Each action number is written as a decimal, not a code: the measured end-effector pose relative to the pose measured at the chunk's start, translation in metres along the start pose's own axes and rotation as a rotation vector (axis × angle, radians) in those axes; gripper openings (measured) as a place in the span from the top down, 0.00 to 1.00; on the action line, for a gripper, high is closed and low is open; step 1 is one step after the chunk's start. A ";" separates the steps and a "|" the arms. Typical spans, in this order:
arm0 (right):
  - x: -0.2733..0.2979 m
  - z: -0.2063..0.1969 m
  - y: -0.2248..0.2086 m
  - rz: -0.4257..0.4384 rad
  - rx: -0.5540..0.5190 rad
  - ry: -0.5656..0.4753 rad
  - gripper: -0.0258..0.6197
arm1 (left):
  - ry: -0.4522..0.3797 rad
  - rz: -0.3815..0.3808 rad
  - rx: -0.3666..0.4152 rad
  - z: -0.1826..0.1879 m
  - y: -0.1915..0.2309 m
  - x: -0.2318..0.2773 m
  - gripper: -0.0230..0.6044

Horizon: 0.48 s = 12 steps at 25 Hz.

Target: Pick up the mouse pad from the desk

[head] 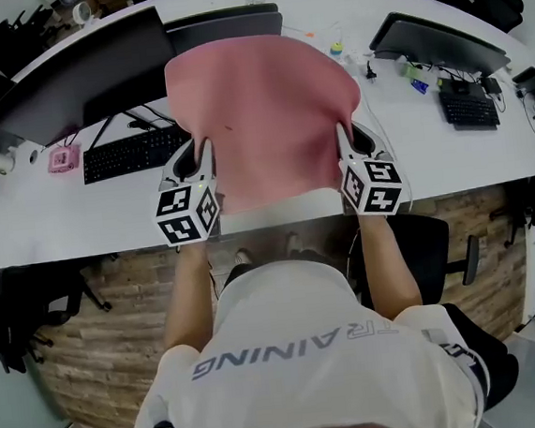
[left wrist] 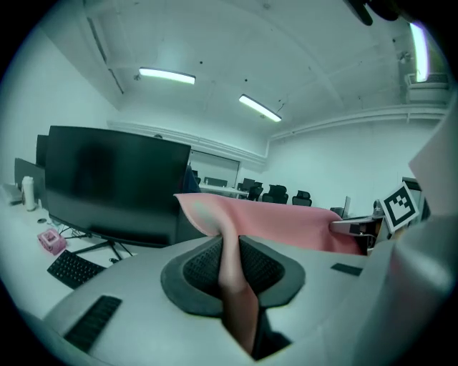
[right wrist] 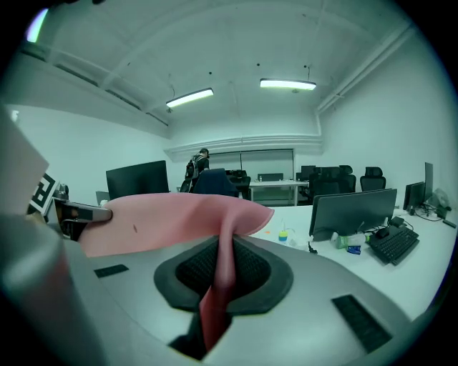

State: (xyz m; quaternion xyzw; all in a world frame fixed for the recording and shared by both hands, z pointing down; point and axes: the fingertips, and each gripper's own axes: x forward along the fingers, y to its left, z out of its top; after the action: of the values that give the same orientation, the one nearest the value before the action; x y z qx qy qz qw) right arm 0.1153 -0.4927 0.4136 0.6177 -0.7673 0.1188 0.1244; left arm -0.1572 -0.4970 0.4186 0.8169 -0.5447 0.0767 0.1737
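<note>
A large pink mouse pad point(head: 263, 115) hangs in the air above the white desk point(head: 60, 209), held by its near edge at both sides. My left gripper point(head: 201, 154) is shut on its left edge; in the left gripper view the pink sheet point(left wrist: 236, 279) is pinched between the dark ribbed pads. My right gripper point(head: 345, 140) is shut on the right edge, where the pad point(right wrist: 222, 264) folds down between the jaws. The far part of the pad curls upward and hides the desk behind it.
On the desk are a black keyboard point(head: 130, 154), a monitor point(head: 76, 81) at the left, a pink small object point(head: 63, 159) and another monitor point(head: 434, 42) with a keyboard point(head: 469, 104) at the right. An office chair point(head: 426, 249) stands below the desk's front edge.
</note>
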 end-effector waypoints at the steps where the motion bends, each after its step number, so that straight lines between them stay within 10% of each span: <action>1: -0.003 0.008 0.003 0.006 0.002 -0.019 0.87 | -0.020 -0.001 0.007 0.009 -0.001 -0.004 0.82; 12: -0.028 0.088 0.016 0.012 -0.068 -0.205 0.87 | -0.189 0.006 0.069 0.086 -0.007 -0.042 0.83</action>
State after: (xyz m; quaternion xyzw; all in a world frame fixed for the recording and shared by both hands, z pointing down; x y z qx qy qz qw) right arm 0.1018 -0.4937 0.3209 0.6176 -0.7832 0.0295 0.0653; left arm -0.1725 -0.4903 0.3244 0.8244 -0.5580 0.0183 0.0931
